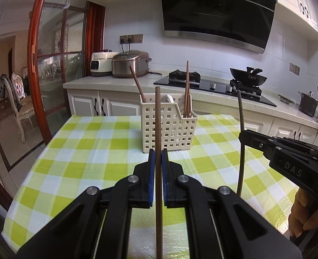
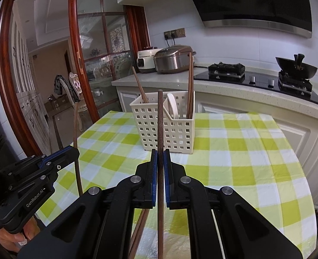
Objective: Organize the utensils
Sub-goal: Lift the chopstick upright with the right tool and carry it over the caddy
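A cream perforated utensil basket [image 1: 169,127] stands mid-table, also in the right wrist view [image 2: 165,127]. It holds brown chopsticks [image 1: 187,90] and a white spoon [image 2: 173,105]. My left gripper [image 1: 158,157] is shut on an upright brown chopstick [image 1: 158,118], a little in front of the basket. My right gripper [image 2: 160,157] is shut on another upright brown chopstick [image 2: 160,118]; it shows at the right of the left wrist view [image 1: 245,135]. Two more chopsticks [image 2: 140,226] lie on the table under my right gripper.
The table has a green and white checked cloth [image 1: 89,151]. Behind it runs a kitchen counter [image 1: 107,82] with two rice cookers [image 1: 131,63], a gas hob [image 1: 213,84] and a wok [image 1: 248,77]. A glass sliding door [image 1: 51,64] is at the left.
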`<state>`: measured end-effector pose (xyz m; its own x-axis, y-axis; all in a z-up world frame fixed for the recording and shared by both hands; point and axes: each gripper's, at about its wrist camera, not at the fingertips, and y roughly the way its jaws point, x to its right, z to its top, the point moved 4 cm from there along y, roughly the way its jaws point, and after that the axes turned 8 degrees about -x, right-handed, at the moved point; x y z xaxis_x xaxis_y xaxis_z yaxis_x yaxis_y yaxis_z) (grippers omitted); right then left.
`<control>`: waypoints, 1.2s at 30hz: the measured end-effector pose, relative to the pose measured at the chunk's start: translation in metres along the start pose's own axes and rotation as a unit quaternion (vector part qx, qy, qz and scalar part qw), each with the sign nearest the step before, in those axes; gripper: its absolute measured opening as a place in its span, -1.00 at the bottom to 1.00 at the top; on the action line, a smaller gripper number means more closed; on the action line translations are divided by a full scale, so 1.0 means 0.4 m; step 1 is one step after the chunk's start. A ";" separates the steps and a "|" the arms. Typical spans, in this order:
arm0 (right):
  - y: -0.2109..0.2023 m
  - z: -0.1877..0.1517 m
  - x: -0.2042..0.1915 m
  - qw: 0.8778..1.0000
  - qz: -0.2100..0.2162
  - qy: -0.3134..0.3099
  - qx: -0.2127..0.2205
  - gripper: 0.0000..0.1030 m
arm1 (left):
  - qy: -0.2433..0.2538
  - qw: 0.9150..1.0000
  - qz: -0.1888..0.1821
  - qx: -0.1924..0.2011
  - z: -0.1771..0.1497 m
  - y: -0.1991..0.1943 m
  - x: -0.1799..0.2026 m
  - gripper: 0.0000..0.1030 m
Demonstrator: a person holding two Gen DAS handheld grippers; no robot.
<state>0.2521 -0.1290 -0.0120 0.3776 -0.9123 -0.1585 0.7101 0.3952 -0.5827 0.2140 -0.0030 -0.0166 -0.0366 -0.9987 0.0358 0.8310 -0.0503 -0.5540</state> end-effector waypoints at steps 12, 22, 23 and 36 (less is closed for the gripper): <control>-0.044 0.005 -0.040 1.000 -0.001 -0.019 0.021 -0.88 | 0.002 1.000 0.003 0.028 0.011 -0.056 -0.009 -0.88; -0.048 0.014 -0.052 0.999 -0.006 -0.031 0.031 -0.88 | 0.005 1.000 0.001 0.031 0.027 -0.052 -0.016 -0.88; -0.048 0.016 -0.052 0.999 -0.007 -0.032 0.032 -0.88 | 0.006 0.999 0.001 0.031 0.029 -0.052 -0.015 -0.88; -0.047 0.048 -0.065 0.997 -0.013 -0.051 0.048 -0.88 | 0.011 0.999 -0.002 0.034 0.059 -0.056 -0.025 -0.88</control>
<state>0.2403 -0.1105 0.0185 0.4134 -0.9086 -0.0595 0.7718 0.3844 -0.5065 0.2090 0.0084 0.0152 -0.0514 -0.9985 0.0190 0.8669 -0.0541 -0.4956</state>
